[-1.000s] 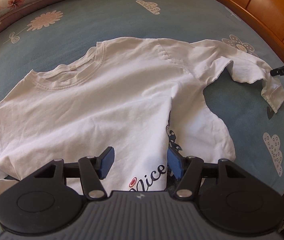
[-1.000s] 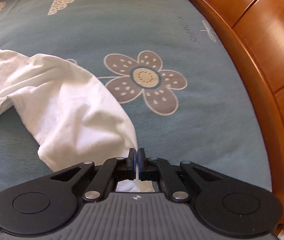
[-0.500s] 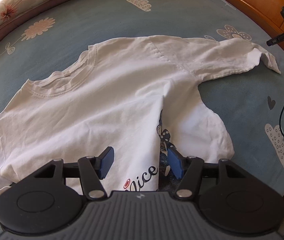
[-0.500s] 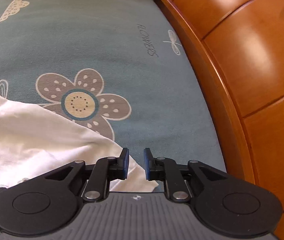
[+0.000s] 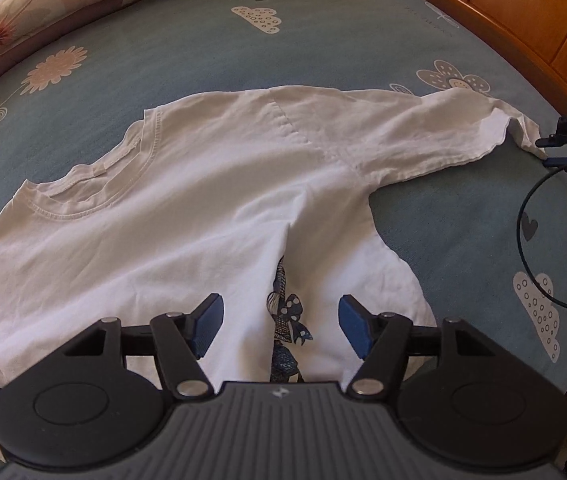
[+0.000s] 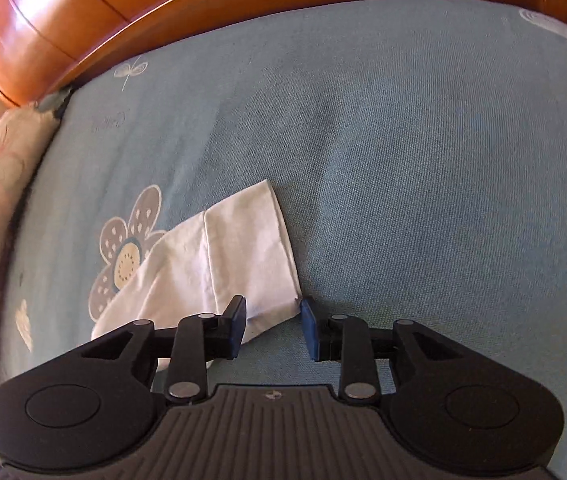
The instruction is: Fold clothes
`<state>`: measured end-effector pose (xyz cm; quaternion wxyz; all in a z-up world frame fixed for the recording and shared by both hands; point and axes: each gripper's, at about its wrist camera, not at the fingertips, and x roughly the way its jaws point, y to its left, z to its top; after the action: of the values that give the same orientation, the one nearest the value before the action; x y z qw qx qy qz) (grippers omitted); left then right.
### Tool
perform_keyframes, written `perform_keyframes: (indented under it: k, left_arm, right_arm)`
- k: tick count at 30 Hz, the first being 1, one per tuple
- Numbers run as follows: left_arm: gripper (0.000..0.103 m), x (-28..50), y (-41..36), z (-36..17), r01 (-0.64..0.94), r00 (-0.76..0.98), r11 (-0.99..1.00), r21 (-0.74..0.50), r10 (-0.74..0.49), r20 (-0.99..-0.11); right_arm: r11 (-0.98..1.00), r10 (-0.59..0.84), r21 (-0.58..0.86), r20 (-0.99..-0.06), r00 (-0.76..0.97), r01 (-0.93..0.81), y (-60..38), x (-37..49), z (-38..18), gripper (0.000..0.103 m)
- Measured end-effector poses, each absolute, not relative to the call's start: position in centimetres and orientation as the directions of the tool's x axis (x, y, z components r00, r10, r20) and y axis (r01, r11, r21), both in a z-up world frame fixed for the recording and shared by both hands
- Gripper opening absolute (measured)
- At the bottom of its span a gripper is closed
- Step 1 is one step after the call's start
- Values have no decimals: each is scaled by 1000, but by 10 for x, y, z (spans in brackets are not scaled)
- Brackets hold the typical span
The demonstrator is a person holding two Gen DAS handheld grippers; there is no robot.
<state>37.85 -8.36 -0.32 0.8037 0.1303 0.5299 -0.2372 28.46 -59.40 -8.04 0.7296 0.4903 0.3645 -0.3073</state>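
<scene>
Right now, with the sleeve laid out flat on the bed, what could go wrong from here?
1. The right gripper, its jaws opening, sits over the sleeve cuff; pulling away could snag and rumple it.
2. The T-shirt body is bunched along a crease ahead of the open left gripper; folding now may lock it in.
3. The cable near the sleeve could catch.

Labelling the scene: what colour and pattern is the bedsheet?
Blue-grey bedsheet printed with flowers, clouds and hearts; best seen in the left wrist view.

White T-shirt point(image 5: 171, 216) lies spread on the bed, one sleeve point(image 6: 239, 264) stretched outward.
</scene>
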Motion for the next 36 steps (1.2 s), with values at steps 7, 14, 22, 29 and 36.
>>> perform_keyframes:
  k: [7, 14, 22, 29, 36]
  left_arm:
    - [65, 379, -94, 1, 540, 327, 841, -37, -250, -911]
    - [65, 379, -93, 0, 534, 331, 845, -29, -241, -912]
    - [68, 378, -93, 0, 530, 359, 848, 14, -210, -909]
    - [70, 374, -79, -3, 491, 389, 870, 52, -165, -906]
    - [70, 371, -47, -3, 402, 404, 914, 60, -118, -907]
  right_arm:
    - [433, -187, 404, -834, 519, 806, -612, 297, -64, 7]
    - [617, -350, 110, -848, 397, 780, -612, 327, -35, 15]
    - [920, -63, 158, -844, 533, 360, -491, 404, -40, 34]
    - [990, 30, 95, -865, 502, 104, -394, 464, -71, 35]
    - [966, 6, 129, -876, 483, 223, -419, 495, -63, 36]
